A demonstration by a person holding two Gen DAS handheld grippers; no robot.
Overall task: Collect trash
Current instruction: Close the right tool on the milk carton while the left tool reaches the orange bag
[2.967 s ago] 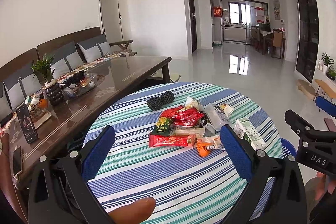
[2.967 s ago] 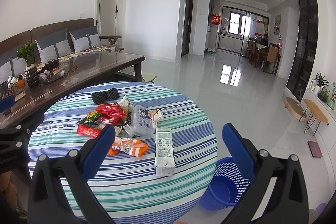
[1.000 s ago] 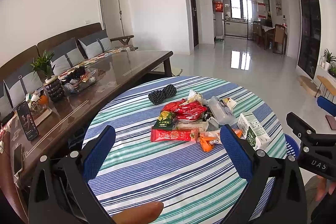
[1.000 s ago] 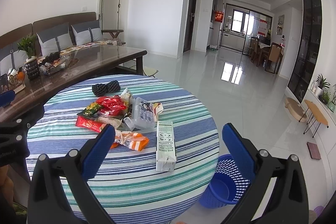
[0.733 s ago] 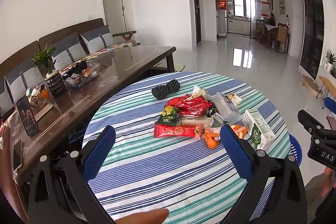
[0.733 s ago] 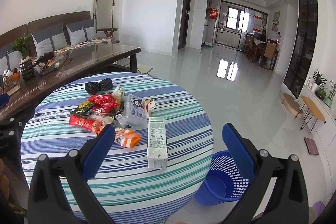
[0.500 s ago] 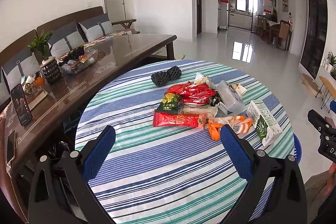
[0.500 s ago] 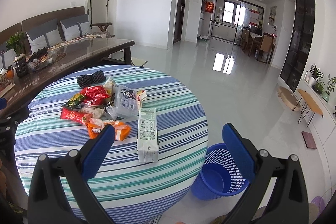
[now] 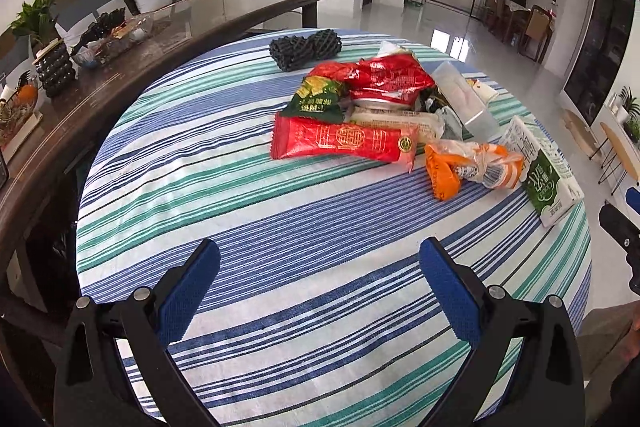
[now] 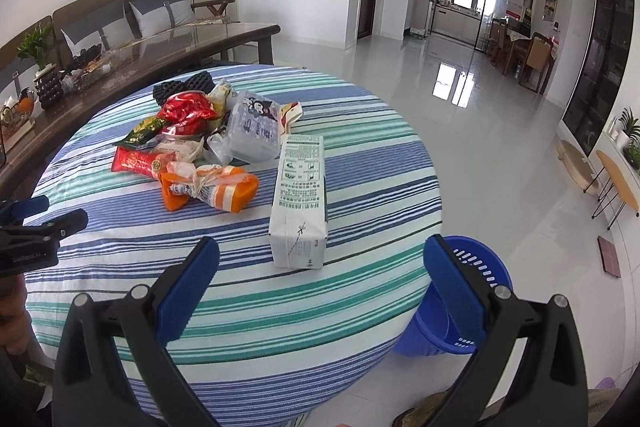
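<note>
A heap of trash lies on the round striped table (image 9: pixel 280 235): a long red wrapper (image 9: pixel 344 141), a crumpled red bag (image 9: pixel 384 79), a green packet (image 9: pixel 318 99), an orange bag (image 9: pixel 468 167), a clear plastic box (image 10: pixel 256 127), a black foam net (image 9: pixel 306 45) and a milk carton (image 10: pixel 300 195). My left gripper (image 9: pixel 320 291) is open and empty, above the table's near side, short of the red wrapper. My right gripper (image 10: pixel 322 287) is open and empty, just in front of the carton. A blue basket (image 10: pixel 460 307) stands on the floor right of the table.
A dark wooden table (image 9: pixel 120 39) with a fruit bowl, a vase and a plant runs along the left, with a sofa (image 10: pixel 120 15) behind it. Glossy white floor (image 10: pixel 480 131) spreads to the right. Small stools (image 10: pixel 576 163) stand by the right wall.
Both grippers have moved forward and tilted down towards the table. The trash now looks nearer and larger. The carton now lies right before the right gripper. Both stayed open.
</note>
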